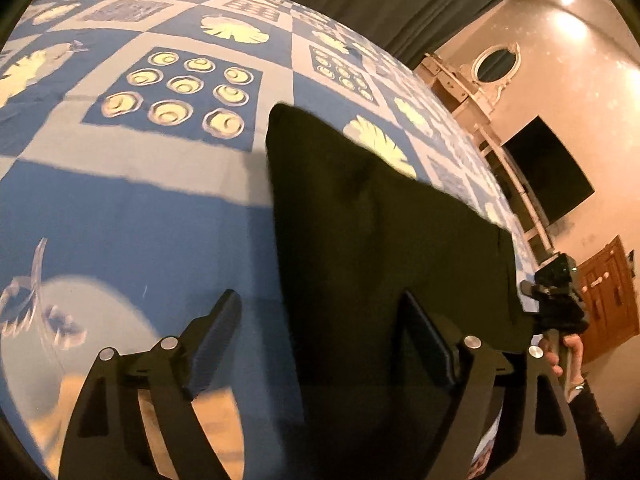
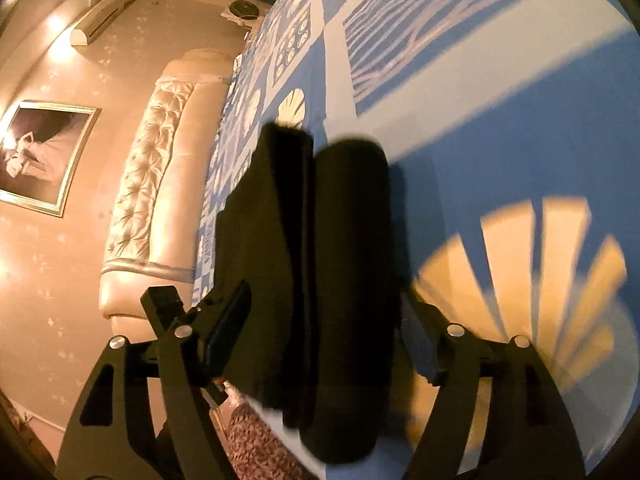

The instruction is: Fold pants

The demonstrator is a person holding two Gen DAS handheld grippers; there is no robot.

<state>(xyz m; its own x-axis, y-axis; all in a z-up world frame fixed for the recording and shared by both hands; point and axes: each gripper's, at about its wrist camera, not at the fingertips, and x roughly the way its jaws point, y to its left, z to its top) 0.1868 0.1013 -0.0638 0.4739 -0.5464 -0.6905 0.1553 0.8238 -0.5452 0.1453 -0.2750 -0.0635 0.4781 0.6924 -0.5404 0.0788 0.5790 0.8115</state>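
The black pants (image 1: 384, 240) lie folded into a compact stack on the blue patterned bed cover (image 1: 140, 208). My left gripper (image 1: 320, 320) is open just above the stack's near left edge, one finger (image 1: 212, 340) over the cover, the other (image 1: 430, 344) over the cloth. In the right wrist view the folded pants (image 2: 320, 248) show as a thick stack with a rolled fold on its right. My right gripper (image 2: 328, 328) is open and straddles the near end of the stack. The right gripper also shows in the left wrist view (image 1: 556, 292), held by a hand at the stack's right edge.
The bed cover (image 2: 500, 128) spreads wide to the left and beyond the pants. A padded headboard (image 2: 160, 168) and a wall with a framed picture (image 2: 40, 156) stand past the bed edge. A dressing table with a mirror (image 1: 492, 68), a dark screen (image 1: 548, 172) and a wooden door (image 1: 608, 300) are on the right.
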